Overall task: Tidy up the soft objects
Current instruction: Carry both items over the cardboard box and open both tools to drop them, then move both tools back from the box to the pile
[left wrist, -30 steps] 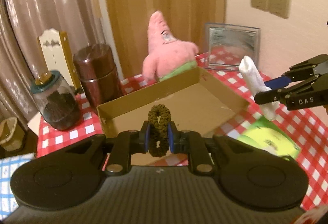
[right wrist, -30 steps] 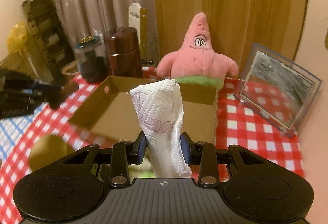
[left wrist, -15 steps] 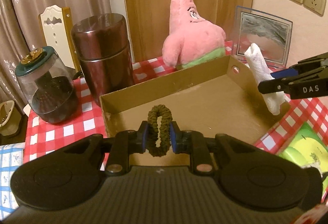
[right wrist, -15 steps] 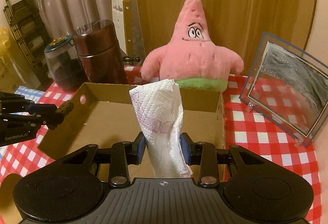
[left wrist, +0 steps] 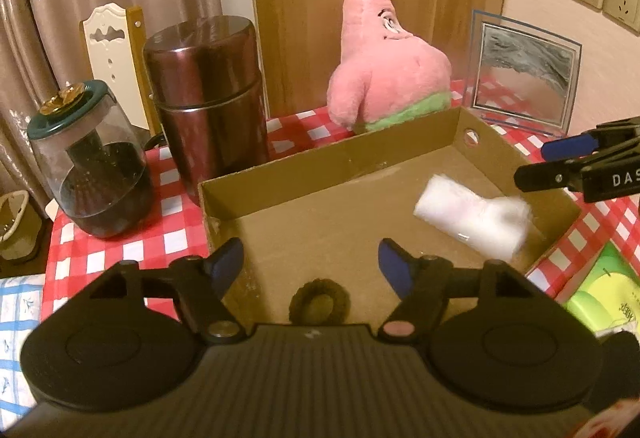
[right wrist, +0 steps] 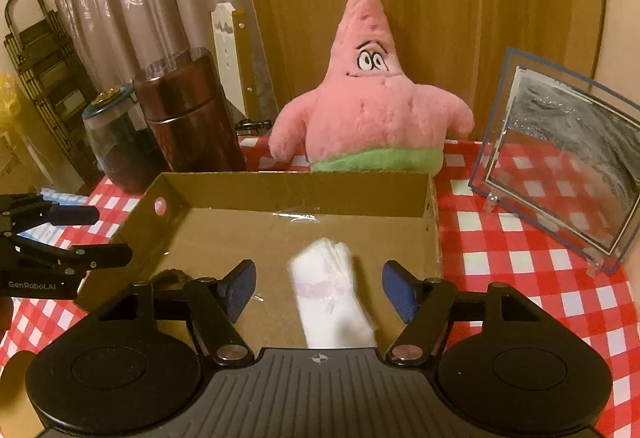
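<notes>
— What sits on the tabletop [right wrist: 512, 250] before me?

— On its red-checked cloth stands an open cardboard box [left wrist: 328, 165]. Just behind it I see a pink plush starfish [right wrist: 372, 117], a brown canister [left wrist: 208, 97] and a glass jar [left wrist: 88, 165].

— And to my right?

— A clear picture frame [right wrist: 560, 165], upright, tilted back. A green packet [left wrist: 600, 290] lies near the box.

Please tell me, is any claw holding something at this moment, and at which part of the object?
Nothing is held. Both the left claw and the right claw are opening; the hair tie and rolled paper towel lie free in the cardboard box.
</notes>
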Available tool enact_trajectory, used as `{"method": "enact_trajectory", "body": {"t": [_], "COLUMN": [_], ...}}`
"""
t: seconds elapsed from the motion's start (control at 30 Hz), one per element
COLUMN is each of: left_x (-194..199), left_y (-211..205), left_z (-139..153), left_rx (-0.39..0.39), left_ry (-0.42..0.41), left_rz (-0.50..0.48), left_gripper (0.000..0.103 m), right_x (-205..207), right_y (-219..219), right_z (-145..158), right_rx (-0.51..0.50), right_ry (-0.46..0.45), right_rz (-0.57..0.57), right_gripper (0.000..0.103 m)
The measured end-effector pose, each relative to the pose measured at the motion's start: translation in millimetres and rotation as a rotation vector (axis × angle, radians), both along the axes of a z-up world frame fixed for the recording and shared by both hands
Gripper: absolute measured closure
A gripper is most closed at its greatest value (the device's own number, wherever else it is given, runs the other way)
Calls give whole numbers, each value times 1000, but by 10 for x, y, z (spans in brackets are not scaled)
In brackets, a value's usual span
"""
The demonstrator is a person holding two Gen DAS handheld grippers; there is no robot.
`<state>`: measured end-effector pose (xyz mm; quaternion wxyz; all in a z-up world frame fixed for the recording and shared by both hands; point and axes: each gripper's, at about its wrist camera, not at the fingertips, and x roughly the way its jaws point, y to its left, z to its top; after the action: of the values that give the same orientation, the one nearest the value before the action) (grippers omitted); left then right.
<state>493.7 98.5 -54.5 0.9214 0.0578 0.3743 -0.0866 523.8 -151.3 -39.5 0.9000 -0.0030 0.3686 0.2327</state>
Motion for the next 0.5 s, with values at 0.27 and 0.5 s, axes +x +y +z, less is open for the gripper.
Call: {"method": "enact_trajectory", "body": {"t": [0.27,0.5], "left_x": [-148,-525], "left_y": [49,-27], "left_z": [138,445], "left_rx": [-7,-32], "left_ry": [-20,-75], "left_rz": [15,22], "left_gripper": [31,31], "right_x": [-156,-535], "right_y": [-53,-140], "right_z": [121,420], "right_rx": [1,16], "right_ry": [-21,-72], "right_rz": [-5,-5], "right_gripper": [33,33]}}
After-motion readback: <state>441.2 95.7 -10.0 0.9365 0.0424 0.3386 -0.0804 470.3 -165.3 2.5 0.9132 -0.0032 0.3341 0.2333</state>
